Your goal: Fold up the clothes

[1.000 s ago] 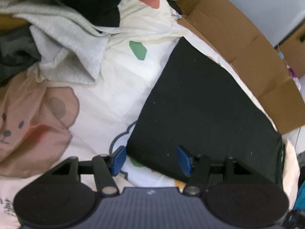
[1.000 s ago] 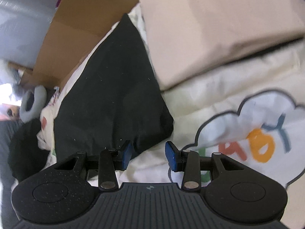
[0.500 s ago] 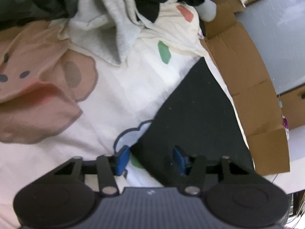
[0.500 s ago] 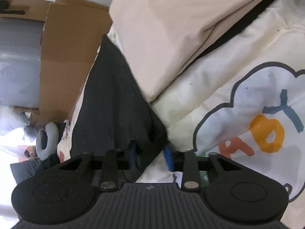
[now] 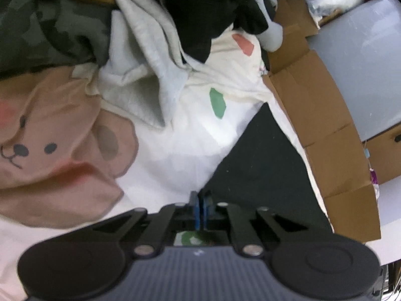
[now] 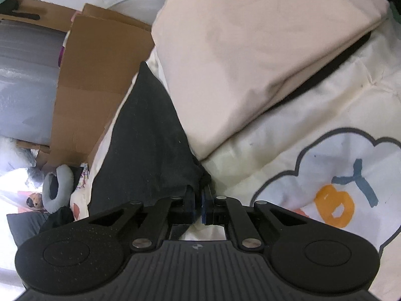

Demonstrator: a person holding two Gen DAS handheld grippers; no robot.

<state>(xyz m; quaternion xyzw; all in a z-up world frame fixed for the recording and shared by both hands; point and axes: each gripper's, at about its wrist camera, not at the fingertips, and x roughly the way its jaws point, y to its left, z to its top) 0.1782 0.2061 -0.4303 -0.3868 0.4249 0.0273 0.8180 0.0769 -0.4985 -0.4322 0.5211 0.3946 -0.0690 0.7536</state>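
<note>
A folded black garment [image 5: 260,165] lies flat on a cream printed bedsheet [image 5: 190,135]. My left gripper [image 5: 200,204] is shut on its near left corner. In the right wrist view the same black garment [image 6: 145,145] runs away from me, and my right gripper [image 6: 199,198] is shut on its near right corner, which bunches between the blue pads. A folded beige garment [image 6: 250,50] lies just right of it.
A pile of unfolded clothes sits at the far left: grey-white [image 5: 145,75], black [image 5: 208,7] and camouflage [image 5: 45,30]. Flattened cardboard [image 5: 325,125] borders the far bed edge, with a grey box [image 5: 363,62] behind. A bear print [image 5: 50,150] covers the sheet at left.
Both grippers were open around the black garment's near corners one second ago. Both have since closed on those corners. Both views have swung, showing more of the clothes pile and the beige garment.
</note>
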